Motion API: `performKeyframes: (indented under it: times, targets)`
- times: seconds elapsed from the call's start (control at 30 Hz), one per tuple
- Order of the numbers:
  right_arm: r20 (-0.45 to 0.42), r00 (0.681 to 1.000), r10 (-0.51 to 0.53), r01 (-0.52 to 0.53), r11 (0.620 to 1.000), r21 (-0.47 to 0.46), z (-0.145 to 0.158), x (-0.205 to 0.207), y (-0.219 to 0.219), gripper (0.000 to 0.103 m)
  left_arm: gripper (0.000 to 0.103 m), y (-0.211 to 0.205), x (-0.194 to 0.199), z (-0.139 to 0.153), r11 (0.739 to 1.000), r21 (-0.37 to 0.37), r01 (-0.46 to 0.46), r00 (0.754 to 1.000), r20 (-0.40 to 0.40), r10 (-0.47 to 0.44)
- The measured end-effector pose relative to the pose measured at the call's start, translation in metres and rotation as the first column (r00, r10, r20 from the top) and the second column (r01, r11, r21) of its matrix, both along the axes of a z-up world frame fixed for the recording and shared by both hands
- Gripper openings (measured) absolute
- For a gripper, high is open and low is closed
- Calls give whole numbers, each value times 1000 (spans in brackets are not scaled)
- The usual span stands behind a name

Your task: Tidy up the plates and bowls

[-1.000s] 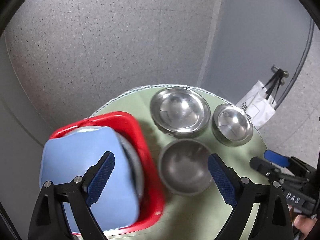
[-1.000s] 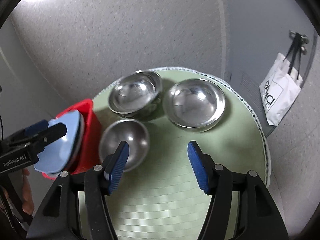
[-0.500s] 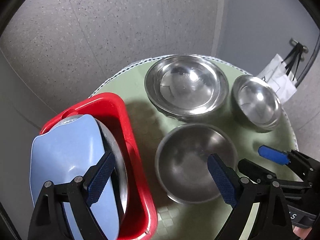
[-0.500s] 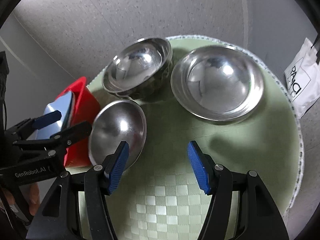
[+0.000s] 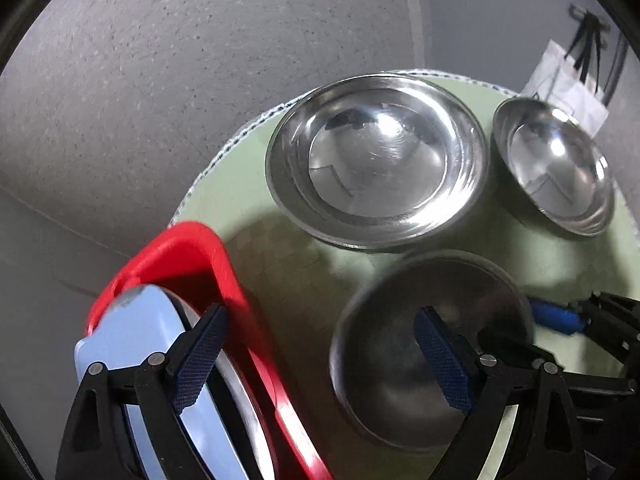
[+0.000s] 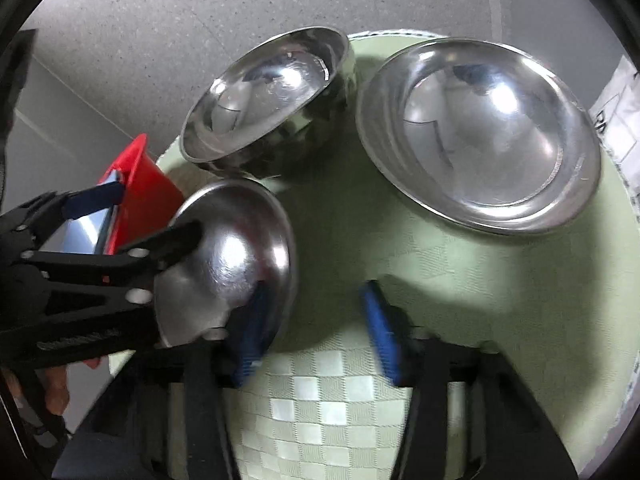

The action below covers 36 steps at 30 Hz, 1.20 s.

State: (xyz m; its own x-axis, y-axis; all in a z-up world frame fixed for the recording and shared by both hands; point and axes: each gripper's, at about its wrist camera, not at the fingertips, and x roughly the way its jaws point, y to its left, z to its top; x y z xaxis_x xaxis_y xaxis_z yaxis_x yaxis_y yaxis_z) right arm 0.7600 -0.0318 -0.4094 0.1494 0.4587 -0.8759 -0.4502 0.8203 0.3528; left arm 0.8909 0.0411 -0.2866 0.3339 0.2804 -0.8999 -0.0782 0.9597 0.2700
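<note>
Green checked mat (image 6: 344, 400) | dull steel bowl (image 5: 404, 344) upright | left tool (image 5: 320, 360) wide | right tool (image 6: 316, 332) wide

Change noted: your left gripper (image 5: 320, 364) and right gripper (image 6: 316, 330) have closed in on the dull steel bowl (image 5: 430, 344), which now appears tilted.

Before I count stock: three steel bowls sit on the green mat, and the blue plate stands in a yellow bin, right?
Not quite: the bin holding the blue plate is red, not yellow, as the left wrist view shows. The three steel bowls do sit on the green mat.
</note>
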Motion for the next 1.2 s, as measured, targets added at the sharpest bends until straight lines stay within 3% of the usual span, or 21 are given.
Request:
performKeyframes:
  times: [0.07, 0.17, 0.33, 0.5, 0.73, 0.8, 0.87, 1.07, 1.2]
  targets:
    - [-9, 1000, 6, -6, 1000, 9, -2, 0, -1, 16, 91, -3, 6, -7, 999, 29, 14, 1000, -10, -14]
    - [-21, 1000, 9, -9, 999, 36, -2, -1, -5, 10, 88, -2, 12, -16, 999, 26, 19, 1000, -5, -19]
    - [-25, 1000, 2, -1, 999, 52, 1, -3, -14, 8, 86, -17, 7, -13, 996, 53, 71, 997, 14, -72]
    - [-37, 999, -33, 36, 996, 86, 3, -4, -35, 5, 85, -36, 6, -24, 993, -7, 116, 993, 7, -116]
    - [-56, 995, -79, 85, 991, 107, 4, -7, -67, 5, 51, -52, 9, -57, 986, -96, 139, 989, -42, -144]
    - [-51, 995, -85, 90, 990, 109, 4, -8, -73, 5, 44, -52, 13, -72, 977, -153, 148, 985, -63, -159]
    - [-49, 995, -86, 91, 990, 109, 3, -8, -76, 6, 27, -50, 19, -78, 964, -210, 162, 981, -67, -179]
    - [-49, 994, -100, 106, 987, 121, 10, -10, -93, 6, 18, -44, 14, -73, 942, -296, 156, 984, -41, -176]
    - [6, 996, -92, 90, 988, 122, 39, -12, -98, 6, 18, -49, 10, -51, 940, -295, 172, 985, 23, -173]
